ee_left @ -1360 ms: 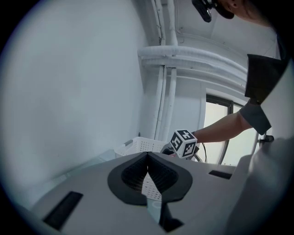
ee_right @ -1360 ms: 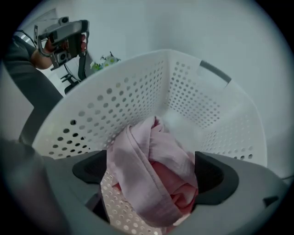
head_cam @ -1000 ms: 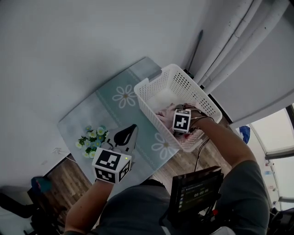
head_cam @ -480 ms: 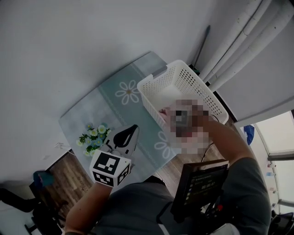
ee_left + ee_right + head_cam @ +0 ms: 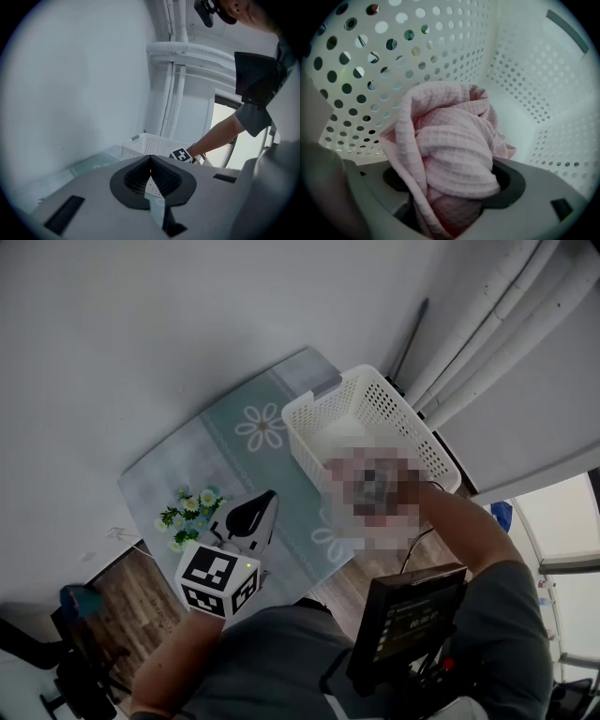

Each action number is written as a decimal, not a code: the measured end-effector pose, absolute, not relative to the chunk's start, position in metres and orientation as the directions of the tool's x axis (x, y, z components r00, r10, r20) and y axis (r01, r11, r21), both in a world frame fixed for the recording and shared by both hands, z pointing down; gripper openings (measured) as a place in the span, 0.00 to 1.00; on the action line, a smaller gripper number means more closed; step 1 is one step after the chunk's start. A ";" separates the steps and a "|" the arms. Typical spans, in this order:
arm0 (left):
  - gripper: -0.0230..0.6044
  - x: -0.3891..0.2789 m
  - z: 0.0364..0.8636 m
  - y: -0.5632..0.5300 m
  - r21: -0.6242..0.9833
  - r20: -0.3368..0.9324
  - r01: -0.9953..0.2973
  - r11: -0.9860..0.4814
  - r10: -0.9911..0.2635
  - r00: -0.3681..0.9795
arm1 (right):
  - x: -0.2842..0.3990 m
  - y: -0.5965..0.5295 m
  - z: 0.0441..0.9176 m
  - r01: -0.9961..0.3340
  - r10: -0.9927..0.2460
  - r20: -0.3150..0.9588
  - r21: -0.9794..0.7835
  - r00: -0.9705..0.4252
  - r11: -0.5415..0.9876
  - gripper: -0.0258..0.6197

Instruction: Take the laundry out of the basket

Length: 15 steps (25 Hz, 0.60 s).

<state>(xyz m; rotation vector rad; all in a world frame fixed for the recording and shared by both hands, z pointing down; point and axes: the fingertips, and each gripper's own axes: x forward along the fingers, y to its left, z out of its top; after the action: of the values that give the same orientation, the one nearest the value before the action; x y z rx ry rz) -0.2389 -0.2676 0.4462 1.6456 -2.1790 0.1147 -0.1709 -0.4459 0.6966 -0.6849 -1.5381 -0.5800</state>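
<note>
The right gripper (image 5: 454, 187) points down into the basket (image 5: 525, 93). Its jaws have just been closing and now pinch the pink cloth (image 5: 454, 136) inside, ready to lift it. The left gripper (image 5: 151, 158) waits at the basket's 7 o'clock, jaws pressed together, holding nothing.

A plain pale grey wall (image 5: 141, 343) fills most of the head view. At its far corner a bundle of pale pipes (image 5: 506, 306) runs along the adjoining wall, with a thin dark rod (image 5: 410, 338) leaning beside them. Against the wall stands a table (image 5: 202, 460) under a pale green cloth printed with white daisies, with a small bunch of pale flowers (image 5: 187, 515) near its front edge. Below it is a brown wood-plank floor (image 5: 127, 601), where a blue object (image 5: 75, 598) and black stand legs (image 5: 56, 679) show at the lower left. Daylight enters through a bright window (image 5: 562, 521) at the right, and the rest of the room is dim and bluish.
</note>
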 end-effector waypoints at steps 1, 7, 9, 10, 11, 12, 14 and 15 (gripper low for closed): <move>0.05 -0.241 0.445 -0.264 0.179 0.365 -0.933 0.311 -0.902 -0.230 | -0.171 -0.446 0.694 0.710 0.090 0.995 -0.034 -0.042 0.704 0.69; 0.05 -0.243 0.429 -0.246 0.166 0.342 -0.930 0.327 -0.904 -0.257 | -0.180 -0.458 0.679 0.573 0.120 0.984 -0.022 -0.134 0.820 0.52; 0.05 -0.245 0.423 -0.237 0.163 0.330 -0.926 0.341 -0.903 -0.274 | -0.190 -0.464 0.669 0.477 0.141 0.970 -0.029 -0.200 0.878 0.50; 0.05 -0.247 0.421 -0.232 0.161 0.327 -0.923 0.350 -0.901 -0.284 | -0.196 -0.466 0.664 0.425 0.150 0.959 -0.035 -0.241 0.904 0.49; 0.05 -0.248 0.419 -0.228 0.163 0.324 -0.920 0.357 -0.900 -0.292 | -0.202 -0.470 0.659 0.377 0.157 0.947 -0.042 -0.281 0.925 0.49; 0.05 -0.249 0.418 -0.225 0.168 0.322 -0.917 0.363 -0.899 -0.297 | -0.207 -0.473 0.654 0.338 0.162 0.934 -0.049 -0.317 0.940 0.49; 0.05 -0.249 0.416 -0.221 0.180 0.316 -0.911 0.372 -0.899 -0.304 | -0.217 -0.479 0.641 0.289 0.173 0.906 -0.059 -0.387 0.956 0.49; 0.05 -0.248 0.415 -0.218 0.184 0.314 -0.908 0.376 -0.898 -0.308 | -0.223 -0.482 0.632 0.263 0.179 0.885 -0.067 -0.429 0.962 0.49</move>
<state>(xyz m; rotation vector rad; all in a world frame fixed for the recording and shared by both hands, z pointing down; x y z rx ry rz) -0.2484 -0.2183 0.4150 1.5744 -2.2790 0.0385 -0.2227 -0.4817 0.6318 -0.3145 -2.0264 -0.0973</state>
